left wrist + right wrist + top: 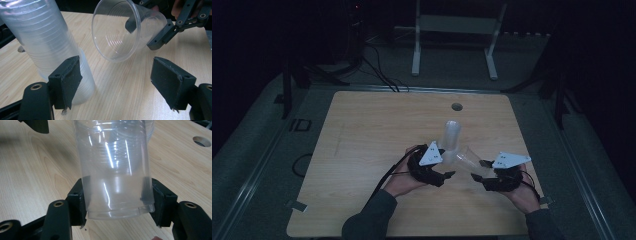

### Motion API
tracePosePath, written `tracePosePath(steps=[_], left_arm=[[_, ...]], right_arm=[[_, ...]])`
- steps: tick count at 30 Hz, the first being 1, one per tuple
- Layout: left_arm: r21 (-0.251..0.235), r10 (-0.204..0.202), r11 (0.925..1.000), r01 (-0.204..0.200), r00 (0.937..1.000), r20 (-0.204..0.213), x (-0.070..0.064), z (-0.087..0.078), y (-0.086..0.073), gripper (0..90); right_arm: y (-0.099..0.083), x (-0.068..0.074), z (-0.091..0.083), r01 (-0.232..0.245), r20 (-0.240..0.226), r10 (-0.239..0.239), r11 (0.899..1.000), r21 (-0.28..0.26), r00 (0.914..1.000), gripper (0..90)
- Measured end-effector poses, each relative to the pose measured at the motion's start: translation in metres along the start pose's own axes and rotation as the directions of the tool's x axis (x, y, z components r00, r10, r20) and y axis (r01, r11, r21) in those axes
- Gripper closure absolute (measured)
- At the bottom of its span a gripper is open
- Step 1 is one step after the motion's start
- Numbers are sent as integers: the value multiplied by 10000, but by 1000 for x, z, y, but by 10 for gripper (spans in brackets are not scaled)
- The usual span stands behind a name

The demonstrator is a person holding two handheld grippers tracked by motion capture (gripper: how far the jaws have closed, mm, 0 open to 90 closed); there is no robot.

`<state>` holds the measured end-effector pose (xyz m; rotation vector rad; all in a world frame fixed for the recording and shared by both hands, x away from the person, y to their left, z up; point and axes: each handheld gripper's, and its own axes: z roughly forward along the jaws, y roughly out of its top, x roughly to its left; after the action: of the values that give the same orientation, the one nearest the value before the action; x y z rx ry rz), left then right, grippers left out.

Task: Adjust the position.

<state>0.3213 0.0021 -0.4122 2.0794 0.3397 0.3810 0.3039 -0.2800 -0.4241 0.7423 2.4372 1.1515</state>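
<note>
At left, the stack of cups (47,47) stands upright beside the left gripper (117,82), jaws apart. Right gripper (117,202) clamps a single cup (117,32) tilted, mouth pointing left; the high view shows the table hole (456,106) far behind.

A single clear ribbed plastic cup (117,30) is held tilted above the wooden table, its open mouth turned toward the left gripper (117,82) and its base end clamped between the jaws of the right gripper (117,200). Just beside it a tall stack of clear plastic cups (450,136) stands mouth-down on the table, near the left gripper's spread jaws.
</note>
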Motion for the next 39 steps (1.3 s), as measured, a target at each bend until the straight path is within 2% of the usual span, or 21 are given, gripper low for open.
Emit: tracePosePath(steps=[3, 9, 15, 28, 39], left_arm=[[-66, -128, 9999, 129, 9999, 11, 0, 0, 0, 240], [-32, -118, 9999, 118, 9999, 13, 0, 2, -1, 240], [-24, -159, 9999, 159, 9998, 99, -1, 3, -2, 240], [-281, -424, 9987, 431, 9988, 234, 0, 3, -1, 243], [-417, -561, 9975, 571, 9981, 252, 2, 3, 2, 247]], right_arm=[[-1, 0, -1, -187, 63, 189, 9995, -246, 9998, 410], [-3, 0, 0, -444, 120, 452, 9970, -636, 9989, 410], [-4, -1, 0, -726, 15, 731, 9923, -1005, 9973, 410], [-2, -1, 0, -953, -65, 955, 9830, -1570, 9954, 410], [0, 0, -3, -1153, 34, 1192, 9671, -2269, 9929, 410]])
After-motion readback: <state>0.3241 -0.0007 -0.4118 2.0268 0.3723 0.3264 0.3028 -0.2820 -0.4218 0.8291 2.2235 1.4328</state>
